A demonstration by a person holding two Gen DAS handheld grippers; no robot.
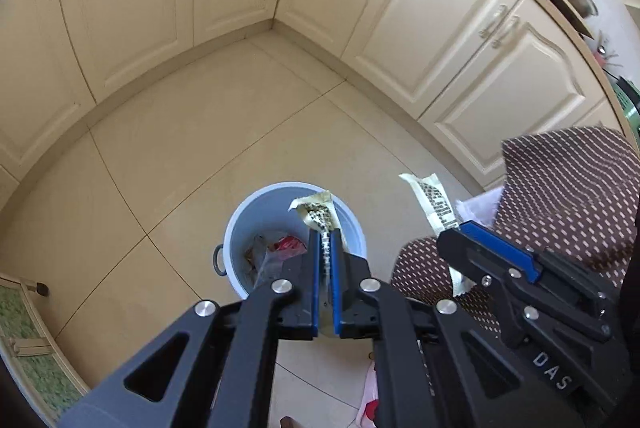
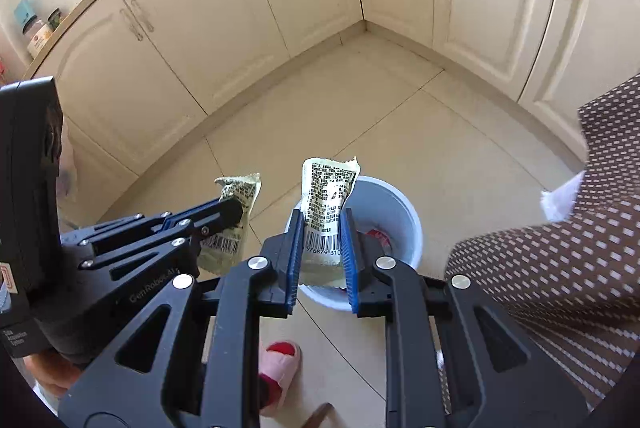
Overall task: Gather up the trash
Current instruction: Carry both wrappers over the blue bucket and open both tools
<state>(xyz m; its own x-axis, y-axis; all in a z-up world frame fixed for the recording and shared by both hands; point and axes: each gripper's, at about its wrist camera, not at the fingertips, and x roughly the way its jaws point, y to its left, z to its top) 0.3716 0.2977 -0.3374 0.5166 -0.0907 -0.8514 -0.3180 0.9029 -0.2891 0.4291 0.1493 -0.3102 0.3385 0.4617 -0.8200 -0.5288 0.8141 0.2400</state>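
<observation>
Cream cabinets [image 1: 452, 15] meet in a corner behind a pale tiled floor [image 1: 192, 163]. On the floor, well out from that corner, stands a grey bin [image 1: 240, 228] with a small ring handle on its side; red and clear scraps lie at its bottom.

Seen from the left wrist, the left gripper [image 1: 327, 248] hangs over the bin's near rim, its blue pads nearly together on a thin cream wrapper [image 1: 316, 214] printed in black. The wrapper's torn top sticks up past the fingertips, over the bin's mouth.

From the right wrist, the right gripper [image 2: 322, 232] also sits above the bin, over its near rim. Its jaws stand a little apart, with a second wrapper [image 2: 328, 195] between the pads; the barcode end lies down between the fingers and the torn top rises above them. Both pads lie against the packet's edges, so it looks held, loosely.

Each gripper shows in the other's view, the two just beside each other and not touching.

Brown cloth [image 2: 560, 248] with pale dashes fills the right side, a white edge beneath it. A pink slipper [image 2: 276, 368] with a red spot rests on the floor below the right gripper.
</observation>
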